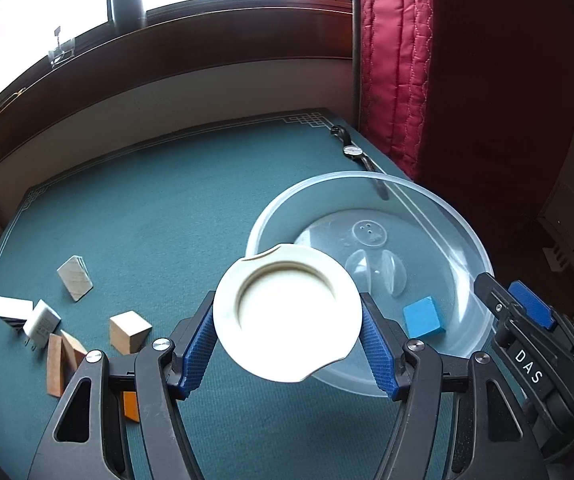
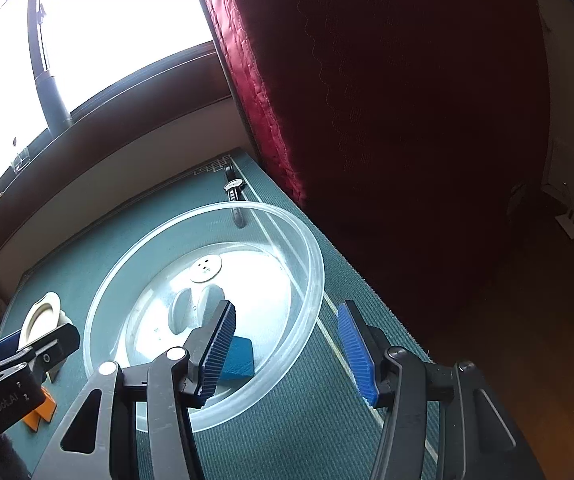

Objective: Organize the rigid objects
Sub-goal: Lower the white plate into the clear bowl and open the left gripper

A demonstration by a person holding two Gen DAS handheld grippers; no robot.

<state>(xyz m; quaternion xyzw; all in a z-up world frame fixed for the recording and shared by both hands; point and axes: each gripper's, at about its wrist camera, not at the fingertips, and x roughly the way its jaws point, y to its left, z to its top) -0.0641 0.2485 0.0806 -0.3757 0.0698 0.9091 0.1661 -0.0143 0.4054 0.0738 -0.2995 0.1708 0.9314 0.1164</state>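
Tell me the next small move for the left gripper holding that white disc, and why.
Probably carry the white disc right, over the clear bowl, then release. The left gripper is clamped on it just short of the rim; a blue block already lies inside, and the right gripper hangs open over the bowl's near rim.

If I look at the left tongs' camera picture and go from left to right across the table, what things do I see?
White box → white charger → pale wooden block → wooden cube → white round lid in the left tongs → blue block in the clear bowl.
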